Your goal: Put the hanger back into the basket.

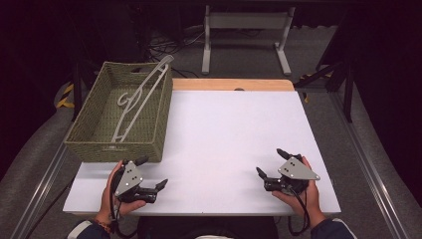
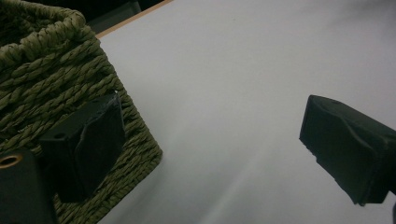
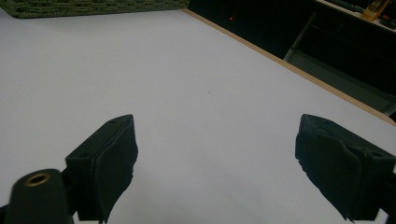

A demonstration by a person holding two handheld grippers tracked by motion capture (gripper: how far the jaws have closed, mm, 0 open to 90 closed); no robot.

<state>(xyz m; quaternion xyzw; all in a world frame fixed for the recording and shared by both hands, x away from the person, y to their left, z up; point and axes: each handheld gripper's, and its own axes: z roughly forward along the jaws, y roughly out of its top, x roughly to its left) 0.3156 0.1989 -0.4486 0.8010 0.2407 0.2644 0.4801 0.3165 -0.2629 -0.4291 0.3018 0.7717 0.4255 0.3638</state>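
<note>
The pale plastic hanger (image 1: 141, 97) leaning in the woven basket (image 1: 84, 133) at the surface's far-left corner looks light, stiff and slick, best pinched on its straight arm, while the left gripper (image 1: 151, 174) and right gripper (image 1: 269, 163) rest released, empty.

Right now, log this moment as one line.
left gripper: open, beside basket | right gripper: open, over table | hanger: in basket, untouched

White table (image 1: 224, 134) (woven basket (image 1: 99, 134) on left)
</note>
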